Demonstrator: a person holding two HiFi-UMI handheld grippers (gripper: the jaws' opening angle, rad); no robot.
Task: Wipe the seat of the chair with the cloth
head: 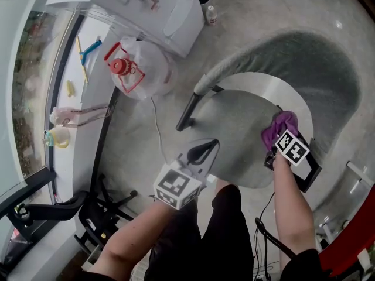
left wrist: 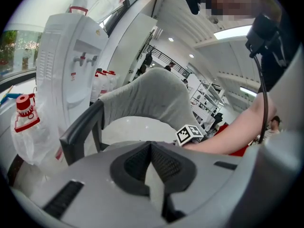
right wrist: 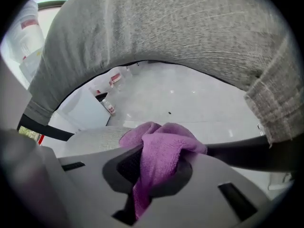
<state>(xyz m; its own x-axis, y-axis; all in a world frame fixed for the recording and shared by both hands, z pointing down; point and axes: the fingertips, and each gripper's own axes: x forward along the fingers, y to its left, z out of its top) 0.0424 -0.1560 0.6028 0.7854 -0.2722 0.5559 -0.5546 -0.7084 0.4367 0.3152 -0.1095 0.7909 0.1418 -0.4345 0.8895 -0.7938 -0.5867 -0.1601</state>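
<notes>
Counts | grippers: two, left gripper [head: 202,151] and right gripper [head: 274,140] | chair [head: 304,63]: one, under right gripper | cloth [head: 281,123]: one, purple, in right gripper's jaws | water jug [head: 140,69]: one, beyond left gripper | water dispenser [head: 167,7]: one, farther beyond | small bottle [head: 211,15]: one, beside dispenser

The floor [head: 258,16] is pale, glossy grey concrete. On it stand a grey chair [head: 316,69], a white water dispenser [head: 170,10] with a small bottle [head: 211,15] just beside it, and a clear water jug [head: 140,69] with a red cap near the chair. A thin white cable [head: 157,124] trails over the floor between jug and chair, and black stand legs [head: 105,206] spread at the lower left. At the right edge of the chair's round seat [head: 234,133], a purple cloth [head: 281,124] sits bunched, clamped in the right gripper [head: 274,140].
</notes>
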